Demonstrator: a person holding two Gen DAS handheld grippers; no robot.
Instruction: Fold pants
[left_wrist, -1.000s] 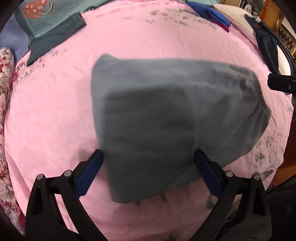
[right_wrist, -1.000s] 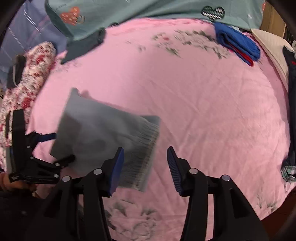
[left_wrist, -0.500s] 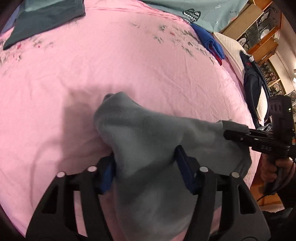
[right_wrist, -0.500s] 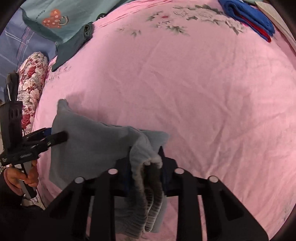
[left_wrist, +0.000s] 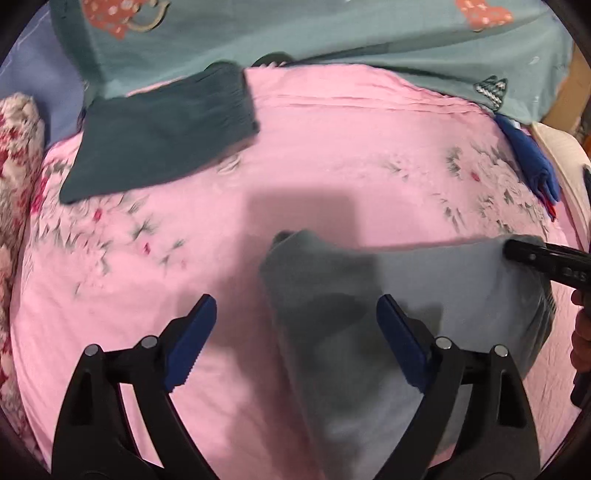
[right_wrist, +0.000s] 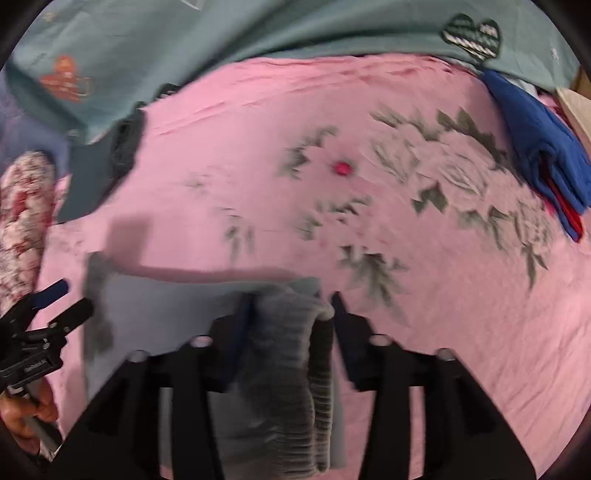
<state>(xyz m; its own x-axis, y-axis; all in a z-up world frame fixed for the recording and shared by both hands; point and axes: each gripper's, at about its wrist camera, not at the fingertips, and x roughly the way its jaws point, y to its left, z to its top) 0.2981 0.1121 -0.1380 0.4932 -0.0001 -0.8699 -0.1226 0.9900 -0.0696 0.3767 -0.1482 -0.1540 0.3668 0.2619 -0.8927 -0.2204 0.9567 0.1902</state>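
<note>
Pink floral bedsheet covers the whole work surface in both views. Left gripper has its blue-padded fingers spread wide apart, nothing btwn them; only the right-side finger overlaps the cloth in view, can't tell if touching. Grey pants, folded into a compact block, lie on the sheet just ahead & to the right of that gripper, w/ a dark corner poking up at the far left edge. Right gripper is closed down on the ribbed waistband end of the pants, fabric bunched up btwn the jaws; from the left cam its black tip shows at the pants' far right corner. Further out: dark teal folded garment up-left on the sheet, well apart from the pants. Blue folded clothes sit at the right edge. Teal printed blanket runs across the back. Red-white floral pillow at the left edge. Frames are motion-blurred.
</note>
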